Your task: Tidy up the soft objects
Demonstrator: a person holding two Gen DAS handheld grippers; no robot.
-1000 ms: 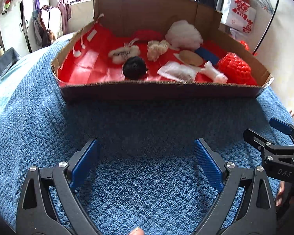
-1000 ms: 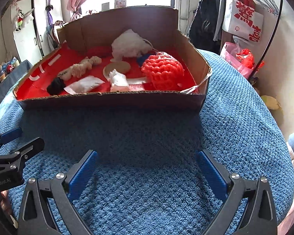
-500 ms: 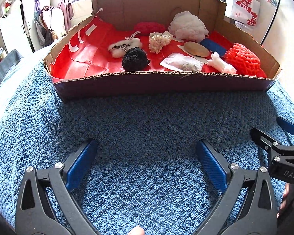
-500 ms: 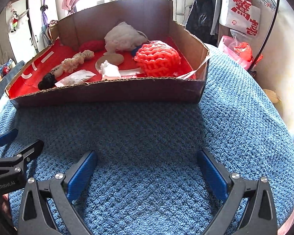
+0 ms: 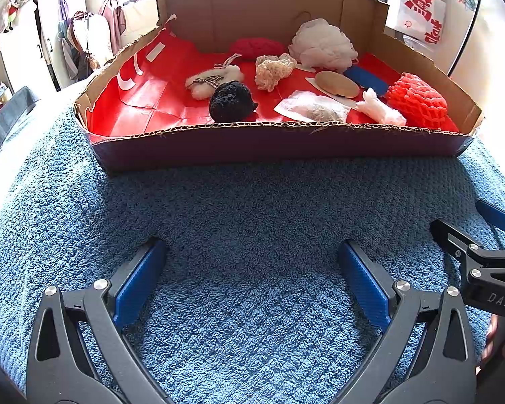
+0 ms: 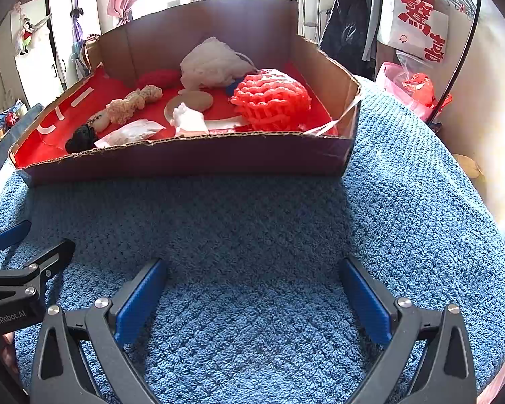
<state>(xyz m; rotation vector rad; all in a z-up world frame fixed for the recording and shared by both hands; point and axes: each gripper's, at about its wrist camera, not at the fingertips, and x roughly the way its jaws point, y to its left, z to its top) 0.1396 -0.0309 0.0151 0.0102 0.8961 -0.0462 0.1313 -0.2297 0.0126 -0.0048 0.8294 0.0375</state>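
Blue waffle-textured blanket (image 5: pixel 252 222) covers the whole surface, and both tools hang over it on the near side of the shallow brown cardboard box with a red lining (image 5: pixel 272 148). Nearest, the left hand-held gripper (image 5: pixel 252 269) has its blue-padded jaws spread wide with only blanket between them; the right hand-held gripper (image 6: pixel 252 282) stands equally wide apart and empty, just beside it. Neither touches the box, which lies well ahead of both.

Inside the box, closest to its front wall, sit a black fuzzy yarn ball (image 5: pixel 230 101), a clear plastic packet with greyish filling (image 5: pixel 314 109), a crumpled white foam wrap (image 5: pixel 378 106) and, at the right end, a red foam fruit net (image 5: pixel 415 101). Behind the black ball lies a small cream plush toy with a checked ribbon (image 5: pixel 213 79). Farther in are a beige crocheted bundle (image 5: pixel 272 69), a tan oval pad (image 5: pixel 336 84) and a flat blue sponge (image 5: pixel 367 79). Against the box's back wall rest a red knitted piece (image 5: pixel 257 47) and a white mesh bath puff (image 5: pixel 323 47).
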